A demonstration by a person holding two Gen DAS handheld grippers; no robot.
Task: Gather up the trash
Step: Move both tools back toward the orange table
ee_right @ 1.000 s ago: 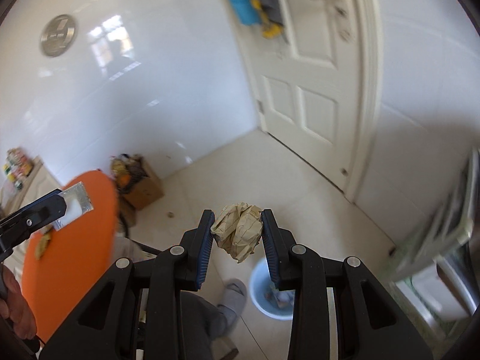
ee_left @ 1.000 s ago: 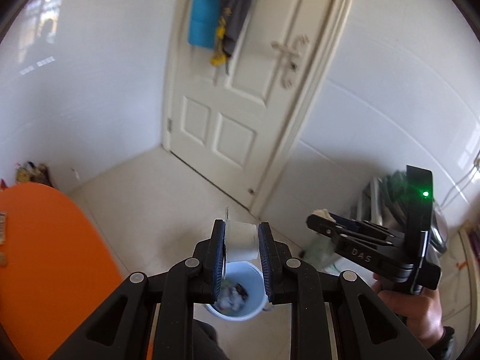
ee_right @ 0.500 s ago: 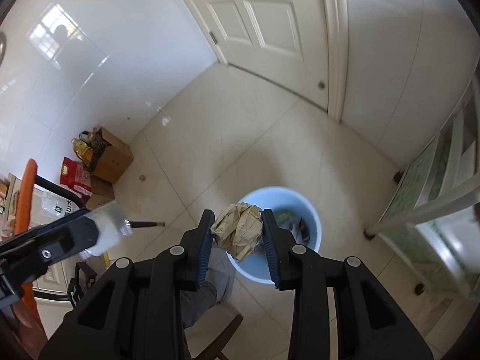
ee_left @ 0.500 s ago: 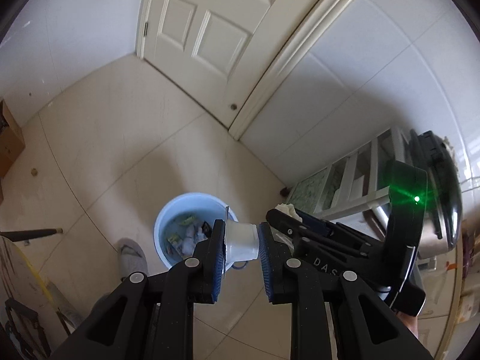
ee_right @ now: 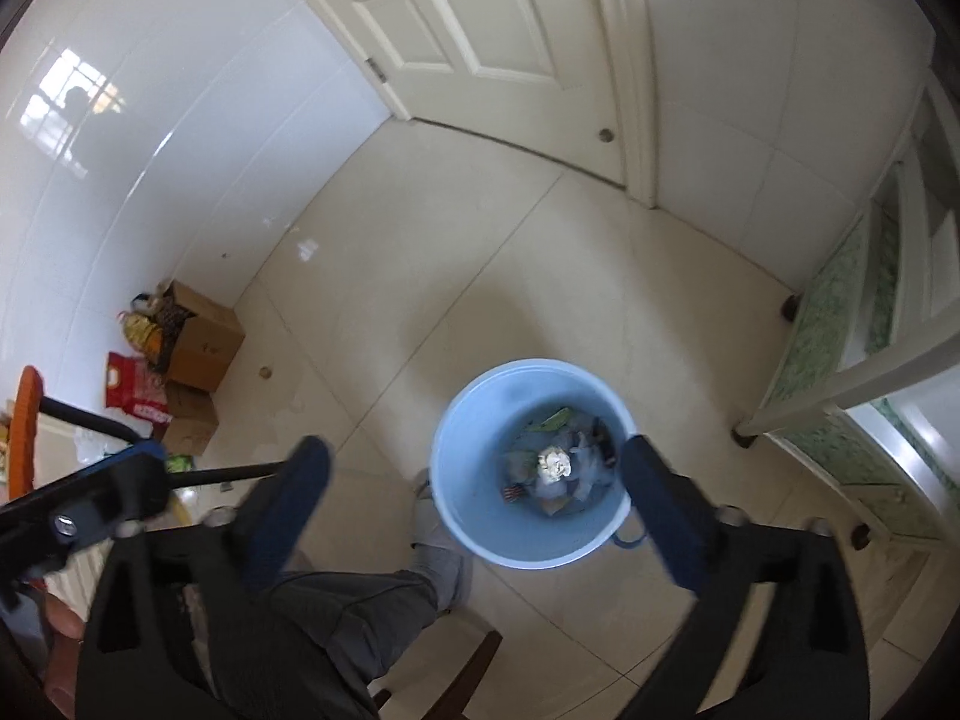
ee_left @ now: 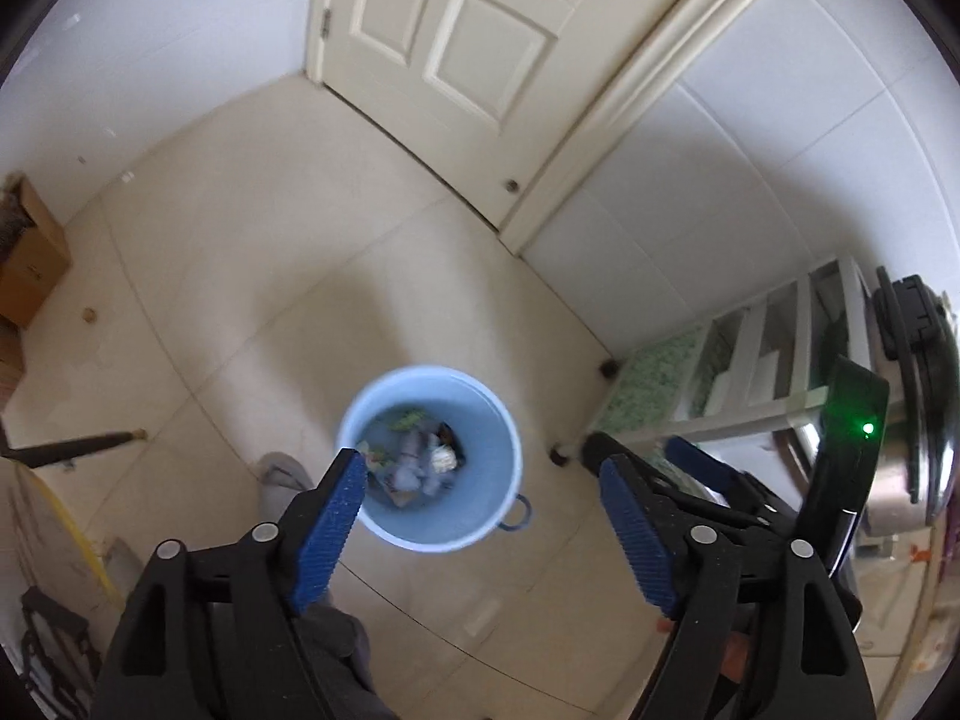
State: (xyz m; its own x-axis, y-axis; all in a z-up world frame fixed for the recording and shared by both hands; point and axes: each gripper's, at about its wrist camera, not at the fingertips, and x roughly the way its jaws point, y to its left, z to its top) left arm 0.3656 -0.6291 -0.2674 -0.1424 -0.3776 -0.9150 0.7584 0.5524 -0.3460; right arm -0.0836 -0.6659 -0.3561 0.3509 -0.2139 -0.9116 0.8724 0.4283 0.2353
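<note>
Both wads gone from the jaws since half a second ago. Left gripper [ee_left: 480, 474] and right gripper [ee_right: 474, 462] opening wide, empty, above blue bucket [ee_right: 468, 420]; crumpled paper [ee_right: 555, 461] inside.

Smooth pale-blue plastic bin [ee_right: 480, 420]; crumpled paper [ee_right: 555, 462] inside; glossy white wall tiles [ee_right: 150, 180]; matt cardboard box [ee_right: 204, 342] at nine o'clock.

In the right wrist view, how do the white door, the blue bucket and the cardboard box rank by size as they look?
1. white door, although partly cut off.
2. blue bucket.
3. cardboard box; it stands farther away, so its real size is unsure.
</note>
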